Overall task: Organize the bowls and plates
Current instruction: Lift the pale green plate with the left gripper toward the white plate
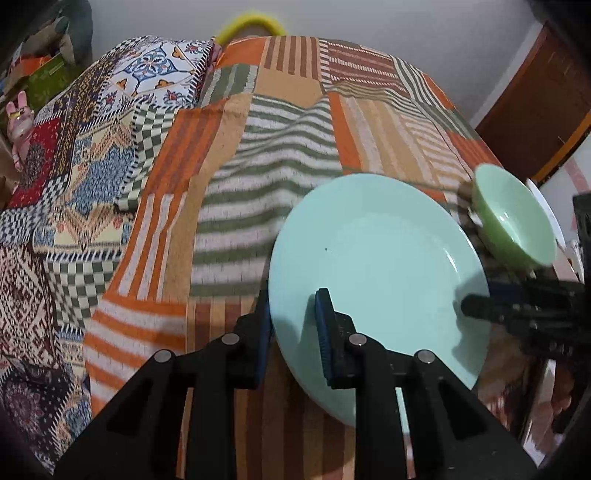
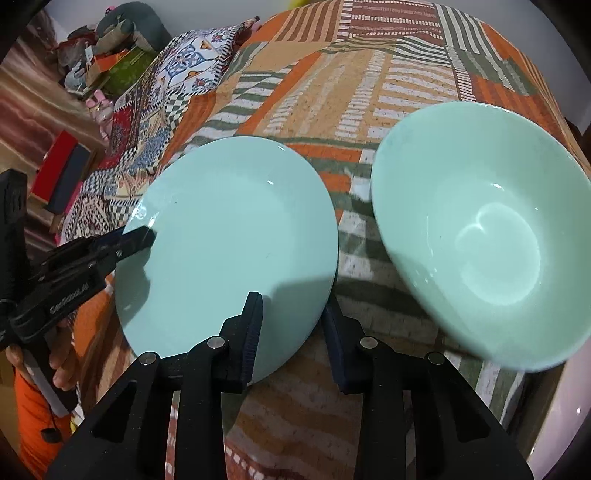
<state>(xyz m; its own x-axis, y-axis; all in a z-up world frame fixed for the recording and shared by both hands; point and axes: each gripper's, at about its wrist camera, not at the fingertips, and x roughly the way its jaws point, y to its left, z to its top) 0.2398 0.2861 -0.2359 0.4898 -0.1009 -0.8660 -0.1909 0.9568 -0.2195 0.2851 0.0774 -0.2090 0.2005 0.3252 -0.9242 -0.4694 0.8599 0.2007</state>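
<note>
A pale mint plate [image 1: 376,251] lies over the striped orange bedspread [image 1: 258,147]. My left gripper [image 1: 293,325] straddles its near left rim, one finger above, one below. My right gripper [image 2: 293,325] straddles the plate [image 2: 229,240] at its near right rim in the same way. Both sets of jaws stand fairly wide, and I cannot tell whether either one clamps the rim. The right gripper also shows in the left wrist view [image 1: 476,306], the left gripper in the right wrist view [image 2: 142,238]. A mint bowl [image 2: 484,236] sits right of the plate [image 1: 513,218].
A patchwork blanket [image 1: 74,177] covers the bed's left side. A pink bunny figure [image 1: 20,118], boxes and clutter [image 2: 107,62] stand beyond the left edge. A yellow ring [image 1: 251,24] lies at the far end. A brown door [image 1: 543,99] is at right.
</note>
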